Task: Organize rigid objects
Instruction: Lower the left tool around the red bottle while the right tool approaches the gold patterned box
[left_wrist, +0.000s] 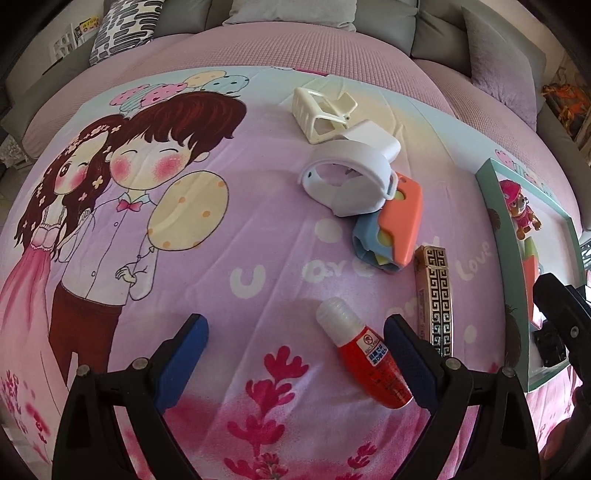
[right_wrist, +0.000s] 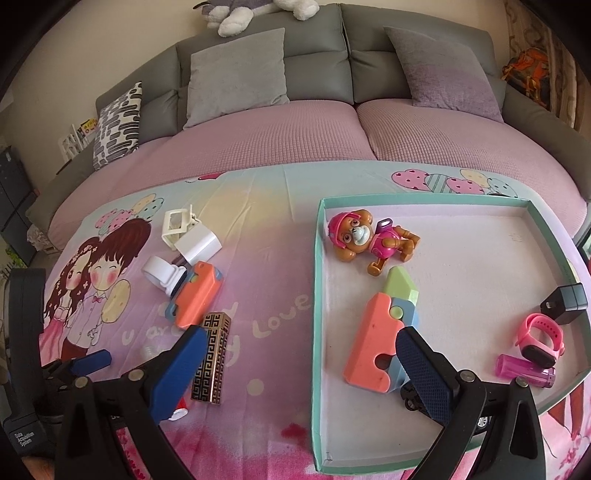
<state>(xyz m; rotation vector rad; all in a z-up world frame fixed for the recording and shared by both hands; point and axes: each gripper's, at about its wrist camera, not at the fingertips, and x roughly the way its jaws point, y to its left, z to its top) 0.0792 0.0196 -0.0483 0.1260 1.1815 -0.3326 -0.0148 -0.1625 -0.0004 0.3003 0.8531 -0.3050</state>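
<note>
Hovering low over the bedspread (left_wrist: 280, 240), the left gripper (left_wrist: 295, 332) is spreading wide, grasping nothing. A red bottle (left_wrist: 369, 354) is lying inside the gap, hard against the right finger (left_wrist: 410, 354), long axis running cap-away and slightly leftward. The right gripper (right_wrist: 301, 354), also released and empty, is straddling the tray (right_wrist: 317, 295) wall, farther from the bottle.

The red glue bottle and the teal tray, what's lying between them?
The gold patterned case lies between the red glue bottle and the teal tray, clearest in the left wrist view.
</note>
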